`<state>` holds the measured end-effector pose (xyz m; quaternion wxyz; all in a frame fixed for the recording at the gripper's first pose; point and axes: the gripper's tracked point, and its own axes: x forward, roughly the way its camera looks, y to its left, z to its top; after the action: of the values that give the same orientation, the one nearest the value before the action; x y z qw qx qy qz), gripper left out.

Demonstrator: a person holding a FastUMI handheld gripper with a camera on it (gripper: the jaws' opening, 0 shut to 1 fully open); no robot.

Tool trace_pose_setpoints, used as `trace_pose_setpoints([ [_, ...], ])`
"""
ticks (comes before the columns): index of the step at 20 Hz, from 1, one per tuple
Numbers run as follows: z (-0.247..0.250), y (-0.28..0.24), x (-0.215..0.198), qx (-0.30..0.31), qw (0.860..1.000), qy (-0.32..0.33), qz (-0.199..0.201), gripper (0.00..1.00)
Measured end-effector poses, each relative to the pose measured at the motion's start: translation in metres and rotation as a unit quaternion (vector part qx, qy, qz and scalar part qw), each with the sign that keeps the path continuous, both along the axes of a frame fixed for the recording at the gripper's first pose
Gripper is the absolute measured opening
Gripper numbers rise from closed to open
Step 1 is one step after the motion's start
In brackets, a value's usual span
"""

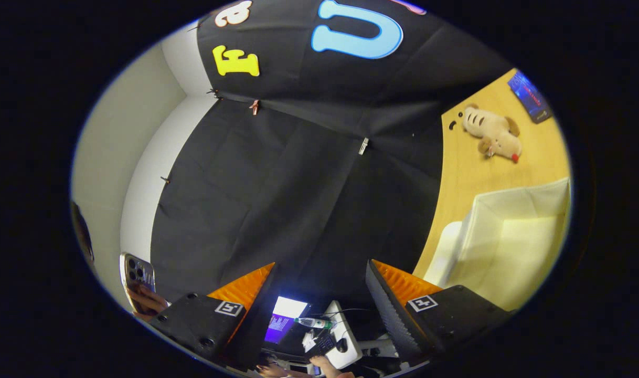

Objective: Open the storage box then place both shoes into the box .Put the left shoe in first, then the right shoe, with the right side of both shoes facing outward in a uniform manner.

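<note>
The counter (458,173) looked like smooth, matt light wood. The storage box (513,241) on it seemed pale cloth, soft and matt. Near the counter's far edge lay a plush toy (491,132) of fuzzy fabric. The claw (319,294), fingers apart on nothing, had ribbed pads (398,283).

Cream storage box (513,241) on a light wood-tone tabletop (466,163). Tan plush toy (492,132), dark stripes, red tip. Black cloth wall (298,184), white wall (141,184) beside it. Blue-covered booklet (530,95).
</note>
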<state>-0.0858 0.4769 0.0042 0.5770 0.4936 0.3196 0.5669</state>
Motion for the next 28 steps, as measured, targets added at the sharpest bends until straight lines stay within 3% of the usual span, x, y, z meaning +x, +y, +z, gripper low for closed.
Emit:
trace_pose_setpoints([
  [5,-0.05,-0.087,0.034,-0.104,0.988,-0.052,-0.102,0.97],
  [8,-0.101,-0.152,0.054,-0.204,0.964,-0.063,-0.16,0.97],
  [13,-0.194,-0.261,0.061,-0.319,0.922,-0.036,-0.217,0.97],
  [19,-0.343,-0.341,0.035,-0.452,0.87,0.048,-0.191,0.97],
  [26,-0.444,-0.351,0.014,-0.526,0.834,0.103,-0.13,0.75],
  [28,-0.452,-0.338,0.014,-0.516,0.841,0.108,-0.12,0.68],
])
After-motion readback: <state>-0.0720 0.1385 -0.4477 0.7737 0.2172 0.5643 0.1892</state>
